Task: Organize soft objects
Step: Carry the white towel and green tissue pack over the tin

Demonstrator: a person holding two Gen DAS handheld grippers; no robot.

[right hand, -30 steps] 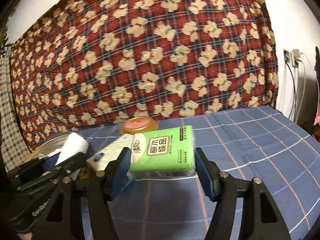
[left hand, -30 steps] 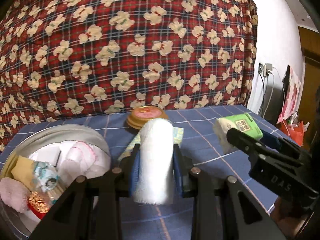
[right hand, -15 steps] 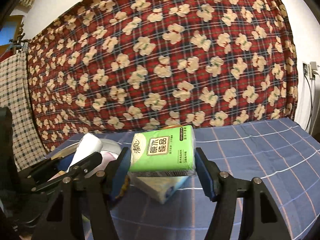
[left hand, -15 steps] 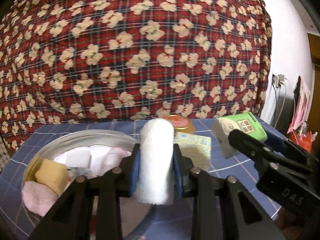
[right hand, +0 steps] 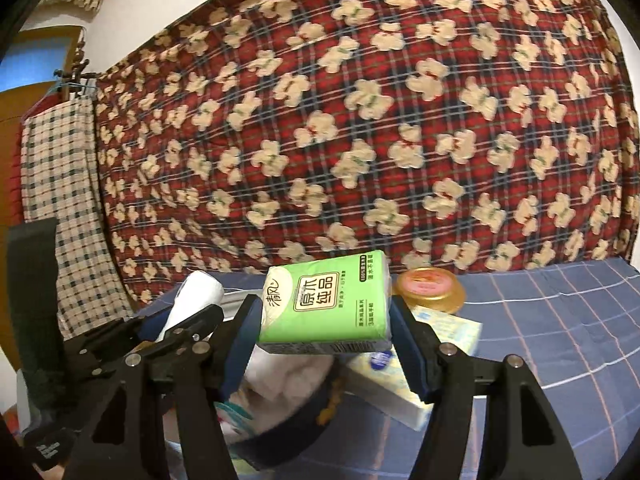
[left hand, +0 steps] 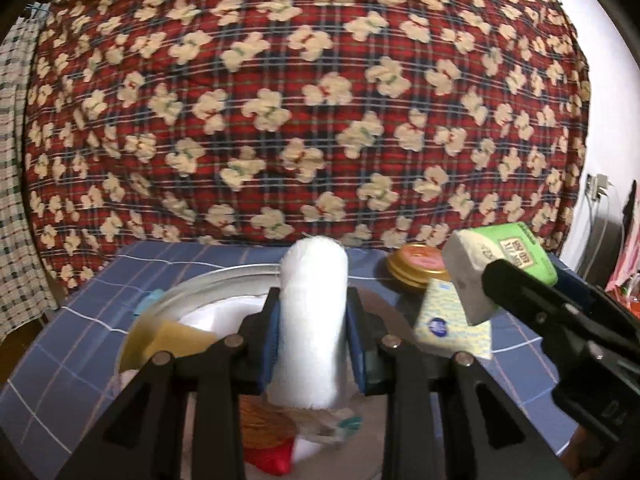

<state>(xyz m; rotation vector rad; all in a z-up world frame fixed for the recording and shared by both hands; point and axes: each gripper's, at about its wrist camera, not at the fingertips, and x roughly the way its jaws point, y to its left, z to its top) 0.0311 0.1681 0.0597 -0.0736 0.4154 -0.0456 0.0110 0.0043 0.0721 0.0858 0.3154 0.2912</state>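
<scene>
While the left tool [left hand: 313, 340] pinches a towel roll [left hand: 313, 320] above the basin [left hand: 224, 280] and the right tool [right hand: 324, 340] clamps a tissue pack [right hand: 326, 304] alongside, crowding risks collision, dropping either outside.

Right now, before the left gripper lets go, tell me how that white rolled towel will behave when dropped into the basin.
The white rolled towel looks soft: the left gripper pinches its sides in slightly, so it should land quietly. Being cylindrical, it may roll, though the cloths already in the metal basin would probably stop it. It seems light, and the roll may loosen once released.
</scene>
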